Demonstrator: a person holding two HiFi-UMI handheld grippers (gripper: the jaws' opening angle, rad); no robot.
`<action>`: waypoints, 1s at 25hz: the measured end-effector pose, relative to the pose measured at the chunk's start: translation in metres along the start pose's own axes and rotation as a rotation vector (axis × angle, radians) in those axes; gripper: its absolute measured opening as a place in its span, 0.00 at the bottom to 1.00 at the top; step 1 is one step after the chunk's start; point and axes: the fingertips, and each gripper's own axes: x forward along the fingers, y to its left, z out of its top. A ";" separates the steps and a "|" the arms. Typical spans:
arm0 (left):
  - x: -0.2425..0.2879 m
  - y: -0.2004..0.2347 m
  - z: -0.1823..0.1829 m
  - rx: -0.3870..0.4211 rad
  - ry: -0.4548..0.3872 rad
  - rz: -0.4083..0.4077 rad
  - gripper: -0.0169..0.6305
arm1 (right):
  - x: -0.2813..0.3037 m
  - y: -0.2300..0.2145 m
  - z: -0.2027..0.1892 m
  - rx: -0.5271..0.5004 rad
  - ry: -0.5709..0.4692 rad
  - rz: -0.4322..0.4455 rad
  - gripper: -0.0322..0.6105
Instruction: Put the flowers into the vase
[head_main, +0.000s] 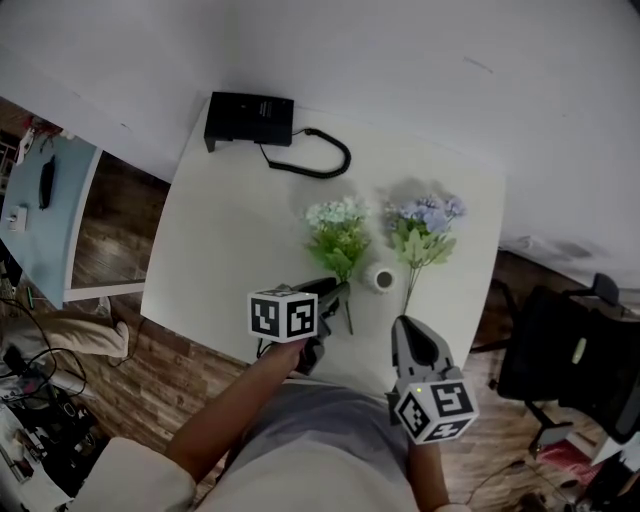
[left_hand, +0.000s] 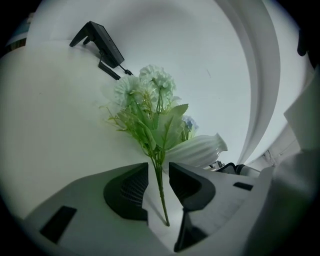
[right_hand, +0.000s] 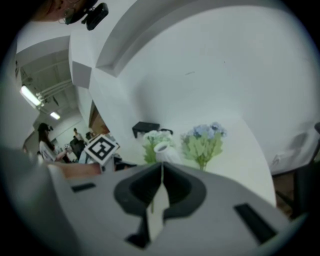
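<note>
While the white-and-green flower bunch (head_main: 338, 235) lies flat on the desk (head_main: 230, 230), its thin stem runs toward the person and passes through the gap of the left tongs (left_hand: 158, 180). Those jaws are spread to either side of the stem and do not pinch it. Just to the right of the bunch stands the small white ribbed vase (head_main: 381, 279), upright and with nothing in it. The blue-and-purple flower bunch (head_main: 425, 228) lies on the far side of the vase, its stem also pointing at the person. The right tongs (head_main: 405, 328) hover near the desk's front edge, pressed together with nothing between them. A black phone (head_main: 248, 118) with a curled cord sits at the far corner.
</note>
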 end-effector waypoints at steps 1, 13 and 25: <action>0.001 0.000 0.001 -0.006 0.001 -0.003 0.23 | 0.000 -0.001 0.000 0.002 0.001 0.000 0.09; 0.013 0.004 0.008 -0.068 -0.006 -0.024 0.23 | 0.004 -0.012 -0.002 0.024 0.022 -0.007 0.09; 0.020 0.005 0.011 -0.115 0.005 -0.065 0.22 | 0.010 -0.019 -0.004 0.044 0.030 -0.008 0.09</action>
